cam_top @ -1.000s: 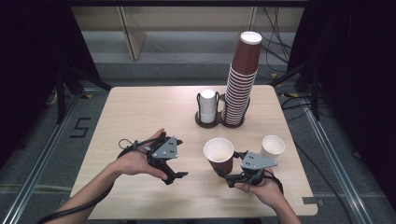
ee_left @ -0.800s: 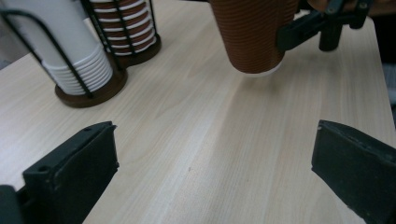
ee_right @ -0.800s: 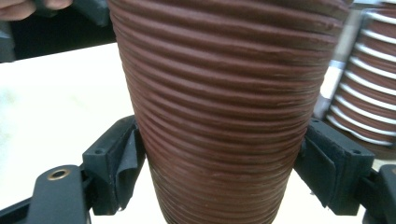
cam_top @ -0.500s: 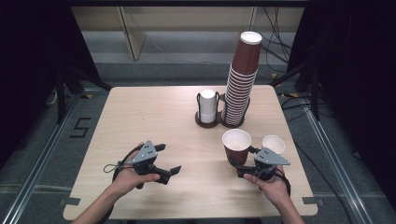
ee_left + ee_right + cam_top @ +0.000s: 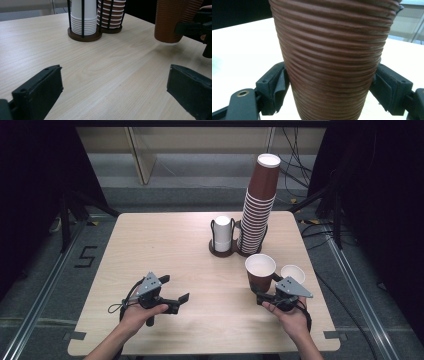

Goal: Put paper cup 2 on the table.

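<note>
Cups dominate the high view: a tall stack of brown cups rises from a dark holder near the far edge of the wooden surface, and a short stack of white cups sits in the holder's other ring just beside it. Nearer the person, the right tongs grip a single brown cup upright, low on its side, on the right part of the surface. A small white cup stands just beside that brown cup, on its right. The left tongs hover over the front left of the surface, well apart from the cups, with their jaws spread and nothing between them.

Left gripper view: the left tongs stand wide, their two black jaws at either side with bare wood between. Farther off, the white stack and the base of the brown stack sit in the black wire holder. At upper right the single brown cup is clamped by the right tongs, its base slightly above the wood.

Right gripper view: the right tongs press on both sides of the ribbed brown cup, one pad against each flank of its lower part. The cup stands upright between them, and pale surface shows behind it.
</note>
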A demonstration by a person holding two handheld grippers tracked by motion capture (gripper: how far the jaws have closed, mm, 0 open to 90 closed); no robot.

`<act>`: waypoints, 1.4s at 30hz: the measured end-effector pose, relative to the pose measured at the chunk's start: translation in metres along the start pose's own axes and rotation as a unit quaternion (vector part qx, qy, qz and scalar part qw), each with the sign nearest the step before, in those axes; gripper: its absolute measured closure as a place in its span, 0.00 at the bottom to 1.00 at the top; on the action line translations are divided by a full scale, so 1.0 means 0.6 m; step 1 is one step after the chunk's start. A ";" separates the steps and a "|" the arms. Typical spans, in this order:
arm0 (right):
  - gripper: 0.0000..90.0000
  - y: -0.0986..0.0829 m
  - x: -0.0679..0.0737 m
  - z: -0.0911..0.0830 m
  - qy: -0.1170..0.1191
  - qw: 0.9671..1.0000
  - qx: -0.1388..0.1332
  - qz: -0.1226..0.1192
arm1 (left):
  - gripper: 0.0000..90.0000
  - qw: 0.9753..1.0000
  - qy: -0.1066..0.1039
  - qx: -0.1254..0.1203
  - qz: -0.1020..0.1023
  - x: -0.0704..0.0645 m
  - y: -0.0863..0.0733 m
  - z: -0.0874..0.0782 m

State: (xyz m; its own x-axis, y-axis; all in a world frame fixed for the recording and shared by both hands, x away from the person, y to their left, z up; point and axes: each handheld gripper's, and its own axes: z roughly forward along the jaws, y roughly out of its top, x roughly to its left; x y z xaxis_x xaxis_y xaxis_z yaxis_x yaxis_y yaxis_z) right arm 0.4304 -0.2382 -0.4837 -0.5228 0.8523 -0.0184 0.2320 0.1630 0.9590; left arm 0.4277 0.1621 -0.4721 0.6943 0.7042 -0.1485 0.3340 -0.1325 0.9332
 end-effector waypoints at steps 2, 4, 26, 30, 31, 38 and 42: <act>0.23 -0.002 -0.002 0.001 -0.004 1.000 0.001 0.009 | 0.00 1.000 0.002 0.003 -0.001 0.000 0.000 0.000; 0.23 -0.004 -0.005 0.003 -0.002 1.000 0.000 0.016 | 0.00 1.000 0.001 0.001 -0.002 0.001 -0.002 0.002; 0.23 0.003 -0.001 0.005 -0.033 0.999 -0.006 -0.007 | 0.00 1.000 0.001 0.010 -0.003 -0.001 -0.006 0.006; 0.23 -0.001 0.004 0.005 -0.028 1.000 -0.001 0.004 | 0.00 1.000 0.003 0.012 -0.001 -0.002 -0.006 0.005; 0.23 0.001 0.009 0.004 -0.034 0.999 0.001 0.009 | 0.00 1.000 0.002 0.011 -0.001 -0.002 -0.006 0.005; 0.22 -0.004 0.035 0.011 -0.066 0.998 0.012 0.004 | 0.00 1.000 0.001 0.013 0.001 -0.002 -0.007 0.007; 0.22 -0.006 0.034 0.020 -0.077 0.997 0.019 0.008 | 0.00 1.000 0.000 0.011 0.003 -0.001 -0.007 0.006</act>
State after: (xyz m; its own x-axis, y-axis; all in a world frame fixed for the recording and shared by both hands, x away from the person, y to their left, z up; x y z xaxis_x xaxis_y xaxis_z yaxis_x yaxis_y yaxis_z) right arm 0.4287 -0.2155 -0.4911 -0.3879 0.9204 -0.0499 0.2721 0.1660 0.9478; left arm 0.4279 0.1598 -0.4771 0.6963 0.7032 -0.1439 0.3442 -0.1512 0.9266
